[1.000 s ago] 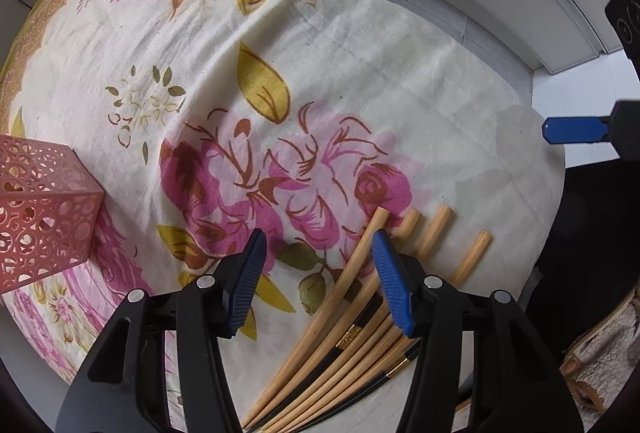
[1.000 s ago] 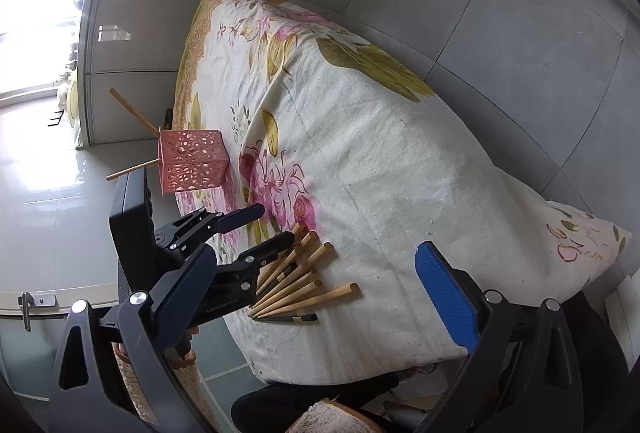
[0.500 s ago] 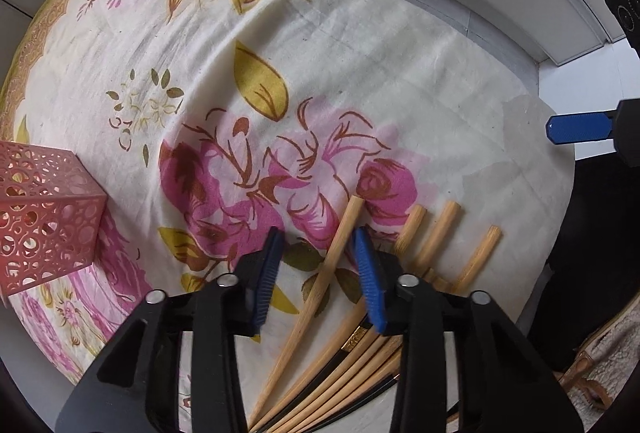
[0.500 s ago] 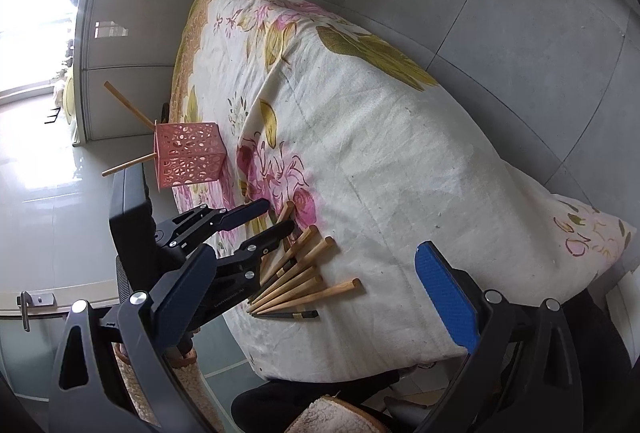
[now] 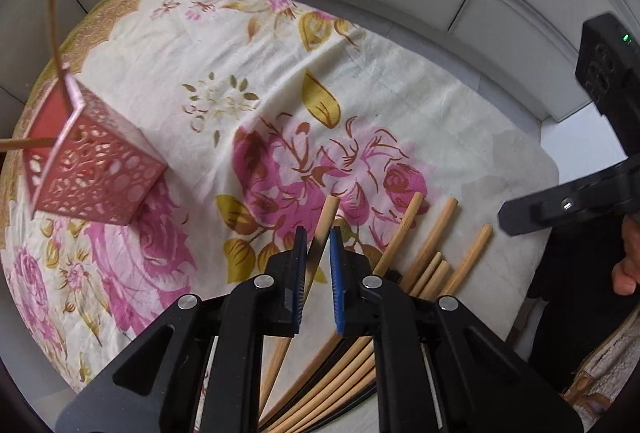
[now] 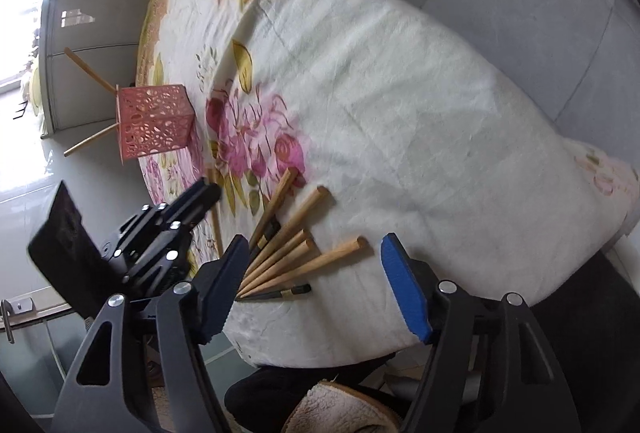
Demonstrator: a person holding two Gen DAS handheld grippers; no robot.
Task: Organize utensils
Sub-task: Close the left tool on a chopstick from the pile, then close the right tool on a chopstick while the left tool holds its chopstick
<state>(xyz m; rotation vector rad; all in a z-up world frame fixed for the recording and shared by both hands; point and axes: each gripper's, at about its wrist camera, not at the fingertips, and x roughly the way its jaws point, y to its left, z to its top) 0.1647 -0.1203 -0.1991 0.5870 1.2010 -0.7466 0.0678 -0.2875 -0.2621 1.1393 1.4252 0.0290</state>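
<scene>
My left gripper [image 5: 318, 239] is shut on one wooden chopstick [image 5: 327, 213] and holds it lifted off the floral cloth. Several more wooden chopsticks [image 5: 434, 233] lie fanned on the cloth to its right, with a dark one among them; they also show in the right wrist view [image 6: 304, 221]. A pink perforated holder [image 5: 94, 173] stands at the left with two sticks in it, also in the right wrist view [image 6: 154, 121]. My right gripper [image 6: 312, 265] is open and empty, just above the fanned chopsticks. My left gripper also shows there [image 6: 208, 193].
The floral cloth [image 5: 248, 73] covers the table up to a grey wall at the back. The table's near edge [image 6: 320, 353] drops to a tiled floor. A fleecy slipper [image 6: 340, 409] and the person's dark clothing lie below the edge.
My left gripper has closed on one chopstick and lifted it away from the pile, turning toward the pink holder. My right gripper has moved closer to the chopsticks, still open.
</scene>
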